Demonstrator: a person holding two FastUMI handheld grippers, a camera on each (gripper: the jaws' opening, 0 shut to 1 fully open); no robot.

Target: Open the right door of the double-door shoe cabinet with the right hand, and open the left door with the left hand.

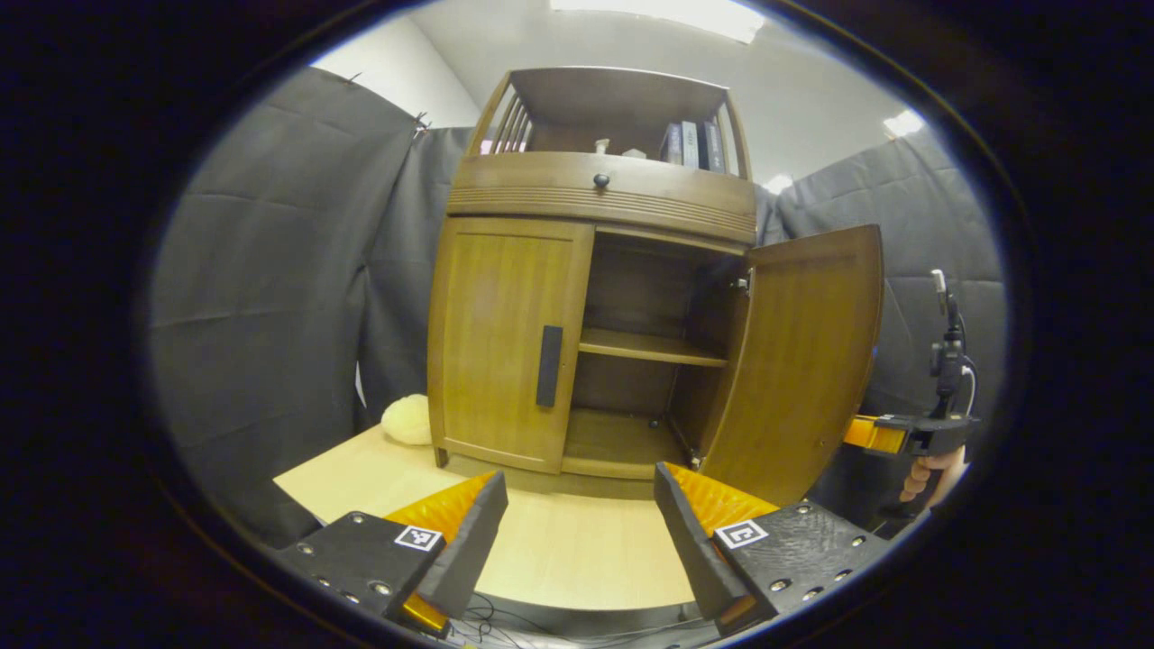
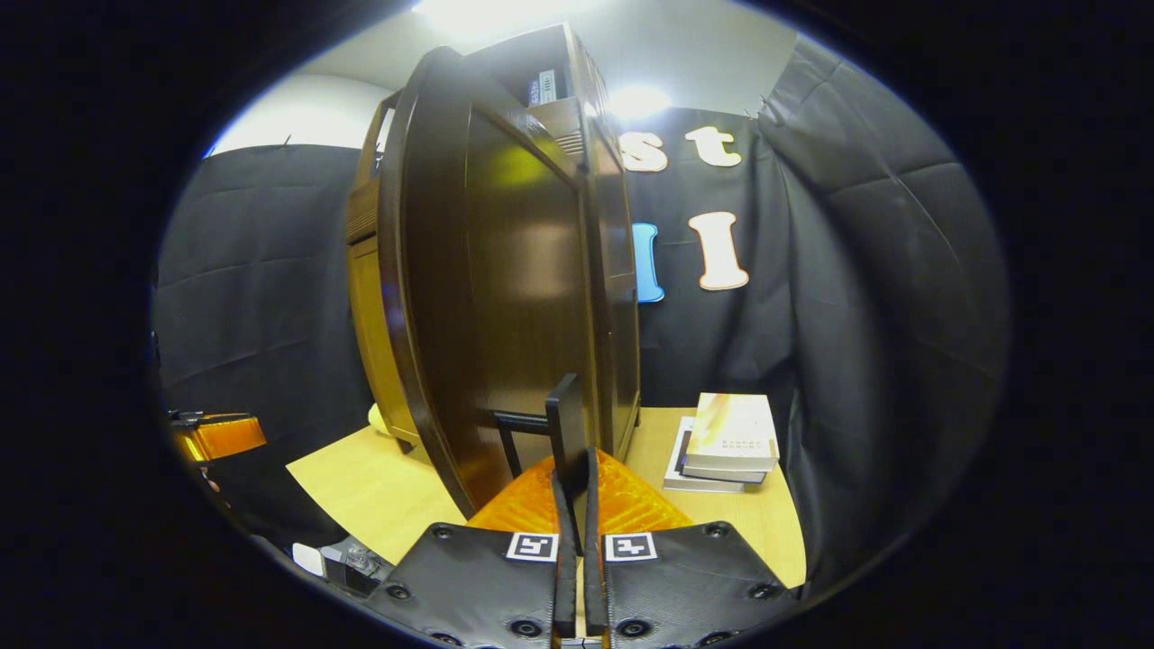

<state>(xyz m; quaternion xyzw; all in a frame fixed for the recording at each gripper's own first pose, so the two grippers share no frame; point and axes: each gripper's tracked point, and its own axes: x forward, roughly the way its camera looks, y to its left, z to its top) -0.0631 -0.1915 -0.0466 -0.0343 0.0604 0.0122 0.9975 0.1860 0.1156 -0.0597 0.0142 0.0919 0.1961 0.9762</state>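
The wooden shoe cabinet (image 1: pixel 604 194) stands on a pale table (image 1: pixel 577 550). Its left door (image 1: pixel 505 342) is closed, and the black handle (image 1: pixel 549 366) on it is untouched. My left gripper (image 1: pixel 579 478) hangs open a short way in front of the cabinet, holding nothing. The right door (image 1: pixel 802 361) stands swung out, showing a shelf inside. In the right gripper view, my right gripper (image 2: pixel 577 460) is shut on the right door's black handle (image 2: pixel 566 415), close against the door (image 2: pixel 514 297). The right gripper (image 1: pixel 879 434), held by a hand, also pokes out behind that door.
A cream soft lump (image 1: pixel 407 420) lies on the table at the cabinet's left foot. Two stacked books (image 2: pixel 726 437) sit on the table (image 2: pixel 379 491) to the cabinet's right. More books (image 1: pixel 690 144) stand on the top shelf. Black cloth walls surround the table.
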